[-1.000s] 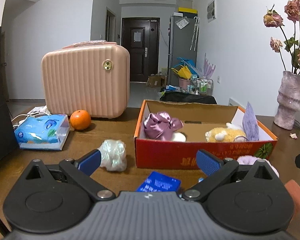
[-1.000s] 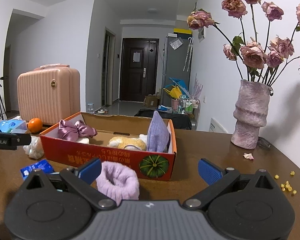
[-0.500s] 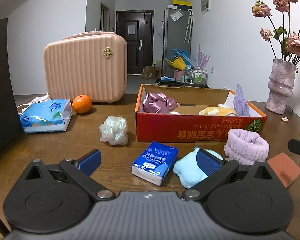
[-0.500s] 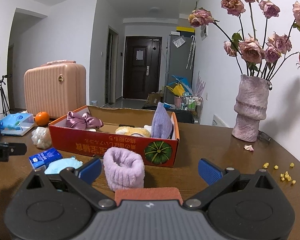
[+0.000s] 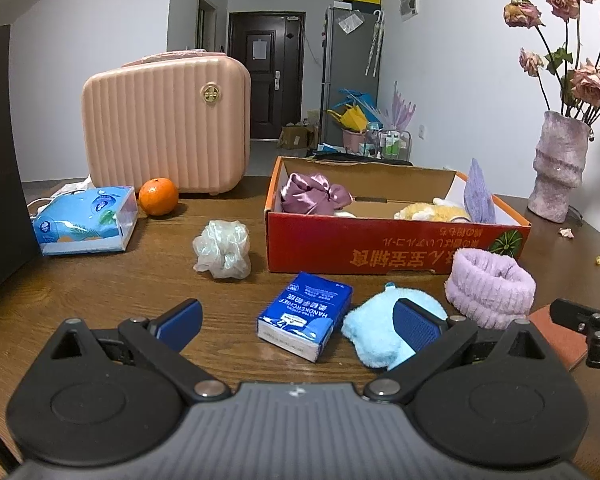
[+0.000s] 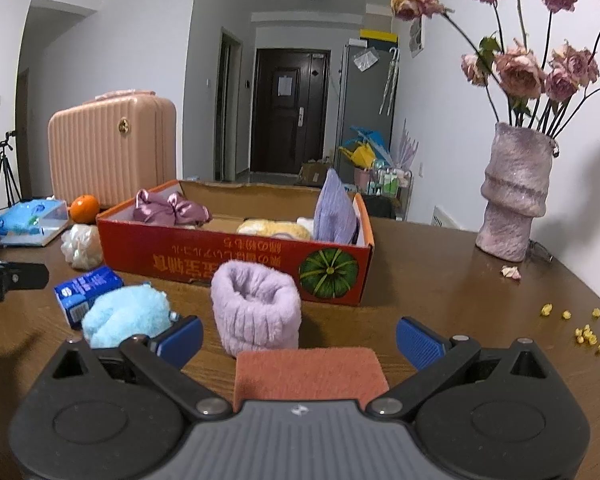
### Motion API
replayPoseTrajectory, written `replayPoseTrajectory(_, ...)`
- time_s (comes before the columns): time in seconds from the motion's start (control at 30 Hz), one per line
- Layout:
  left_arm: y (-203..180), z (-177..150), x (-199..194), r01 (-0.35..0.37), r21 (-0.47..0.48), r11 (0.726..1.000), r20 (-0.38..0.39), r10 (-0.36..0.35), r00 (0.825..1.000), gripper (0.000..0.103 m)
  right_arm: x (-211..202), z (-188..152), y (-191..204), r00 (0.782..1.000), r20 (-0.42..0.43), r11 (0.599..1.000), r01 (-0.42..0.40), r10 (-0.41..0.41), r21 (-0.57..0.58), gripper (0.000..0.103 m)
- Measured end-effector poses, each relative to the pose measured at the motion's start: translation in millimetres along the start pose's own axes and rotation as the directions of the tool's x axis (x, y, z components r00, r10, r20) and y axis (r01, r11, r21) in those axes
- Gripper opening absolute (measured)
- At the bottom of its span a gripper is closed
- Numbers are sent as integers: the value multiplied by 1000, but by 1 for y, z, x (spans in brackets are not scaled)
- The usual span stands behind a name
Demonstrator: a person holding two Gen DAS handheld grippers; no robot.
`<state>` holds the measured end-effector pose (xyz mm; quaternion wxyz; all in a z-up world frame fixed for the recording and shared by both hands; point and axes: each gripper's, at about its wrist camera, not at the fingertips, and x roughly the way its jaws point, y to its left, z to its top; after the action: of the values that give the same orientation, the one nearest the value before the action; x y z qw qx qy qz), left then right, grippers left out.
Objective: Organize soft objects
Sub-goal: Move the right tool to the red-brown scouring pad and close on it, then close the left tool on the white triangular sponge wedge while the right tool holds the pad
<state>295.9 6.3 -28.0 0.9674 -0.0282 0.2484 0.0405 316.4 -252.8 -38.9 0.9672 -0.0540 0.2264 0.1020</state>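
Terracotta cloth pad (image 6: 306,372) lies flat between the right gripper (image 6: 299,338)'s wide-open, empty jaws, its long side running across them. Left gripper (image 5: 296,318) gapes empty too, its right pad beside the blue plush (image 5: 380,330); cardboard box (image 6: 236,258) waits ahead.

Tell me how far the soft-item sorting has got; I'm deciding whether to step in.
Done: purple satin bow, yellow plush and lavender cloth lie in the red box. In hand: nothing; left gripper and right gripper are open. Left: purple headband, blue plush, orange cloth on the table.
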Motion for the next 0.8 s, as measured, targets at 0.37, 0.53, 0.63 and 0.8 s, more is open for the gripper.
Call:
replayPoseTrajectory(0.37, -3, -3, 3, 12, 10, 1000, -24, -12, 1000, 103, 33, -13, -1, 986, -157, 999, 49, -51, -13, 103)
replayPoseTrajectory(0.53, -3, -3, 4, 15, 11, 1000, -30, -15, 999, 103, 47, -18, -9, 973, -229, 999, 43, -38, 16, 102)
replayPoseTrajectory(0.63, -3, -4, 5, 19, 11, 1000, -33, -19, 999, 103, 44, -17, -9, 975, -221, 999, 33, -26, 27, 100)
replayPoseTrajectory(0.8, -4, -4, 4, 20, 12, 1000, -28, -19, 999, 103, 33, -11, -10, 985, -172, 999, 28, -24, 22, 100)
